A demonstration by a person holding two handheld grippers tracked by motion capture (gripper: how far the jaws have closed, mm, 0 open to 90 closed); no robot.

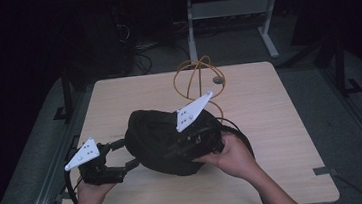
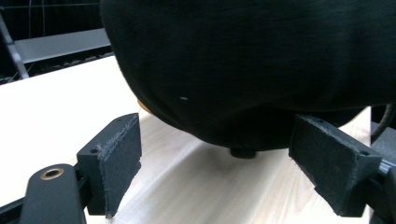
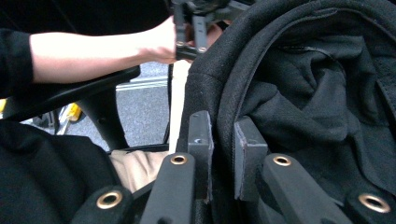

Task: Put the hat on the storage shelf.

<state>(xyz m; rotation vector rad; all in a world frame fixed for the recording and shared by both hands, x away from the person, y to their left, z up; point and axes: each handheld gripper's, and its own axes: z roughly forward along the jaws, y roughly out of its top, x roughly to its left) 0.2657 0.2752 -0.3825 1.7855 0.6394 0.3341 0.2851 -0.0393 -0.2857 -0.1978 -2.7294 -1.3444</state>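
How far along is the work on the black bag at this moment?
Done: the right gripper is clamped on the black bag's rim, and the bag bulges. In hand: the bag looks raised, with tabletop visible under it. Left: the left gripper stands open beside the bag, not gripping; the orange cable lies behind.

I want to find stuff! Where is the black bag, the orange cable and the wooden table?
black bag (image 1: pixel 160 139), high view, on its rounded cloth top.
orange cable (image 1: pixel 186 74), high view, on the left side of its loop behind the bag.
wooden table (image 1: pixel 276 123), high view, on the bare top at the right.
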